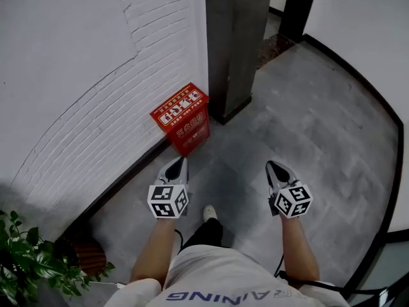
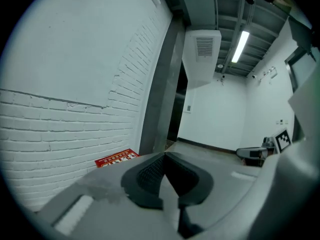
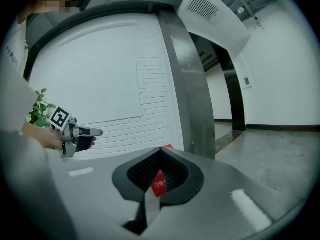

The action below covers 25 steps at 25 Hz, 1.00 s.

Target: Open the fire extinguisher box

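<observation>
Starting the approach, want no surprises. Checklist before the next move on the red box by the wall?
1. Target found: fire extinguisher box stands against the brick wall, beside the pillar: ok.
2. Its lid is down, with nothing on top: ok.
3. Is the left tool ready to grasp: not ok. Jaws shut, empty, short of the box.
4. Is the right tool ready: not ok. Shut, empty, farther from the box.
5. Where the latch is: cannot tell, no view shows one.
6. Is the floor free up to the box: ok.
</observation>
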### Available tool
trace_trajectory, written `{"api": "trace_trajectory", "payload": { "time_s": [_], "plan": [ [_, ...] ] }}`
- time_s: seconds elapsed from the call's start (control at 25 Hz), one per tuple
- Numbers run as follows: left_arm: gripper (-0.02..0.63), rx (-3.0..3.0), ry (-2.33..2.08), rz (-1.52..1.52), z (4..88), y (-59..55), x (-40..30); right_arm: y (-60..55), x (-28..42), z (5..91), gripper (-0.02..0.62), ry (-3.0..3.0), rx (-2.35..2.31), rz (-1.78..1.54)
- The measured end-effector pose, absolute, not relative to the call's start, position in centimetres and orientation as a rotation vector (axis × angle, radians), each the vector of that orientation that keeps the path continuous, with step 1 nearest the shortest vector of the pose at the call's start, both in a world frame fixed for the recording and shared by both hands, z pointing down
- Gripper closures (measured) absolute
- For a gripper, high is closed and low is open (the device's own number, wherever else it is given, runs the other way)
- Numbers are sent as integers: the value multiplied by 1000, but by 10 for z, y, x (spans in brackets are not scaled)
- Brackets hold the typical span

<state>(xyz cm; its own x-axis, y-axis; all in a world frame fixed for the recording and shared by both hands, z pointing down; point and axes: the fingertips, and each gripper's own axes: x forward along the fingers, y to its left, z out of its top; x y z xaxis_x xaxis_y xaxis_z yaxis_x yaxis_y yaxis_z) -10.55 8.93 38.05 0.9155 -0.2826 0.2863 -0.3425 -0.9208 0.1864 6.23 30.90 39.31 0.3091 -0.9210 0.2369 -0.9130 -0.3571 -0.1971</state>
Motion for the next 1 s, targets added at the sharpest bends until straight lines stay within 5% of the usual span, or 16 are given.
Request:
{"api": "trace_trajectory", "payload": {
  "time_s": [1.0],
  "plan": [
    [601,2642,-1110,303,362,-173,-1,-48,259,360,591,2330,-2099,-437]
  ]
}}
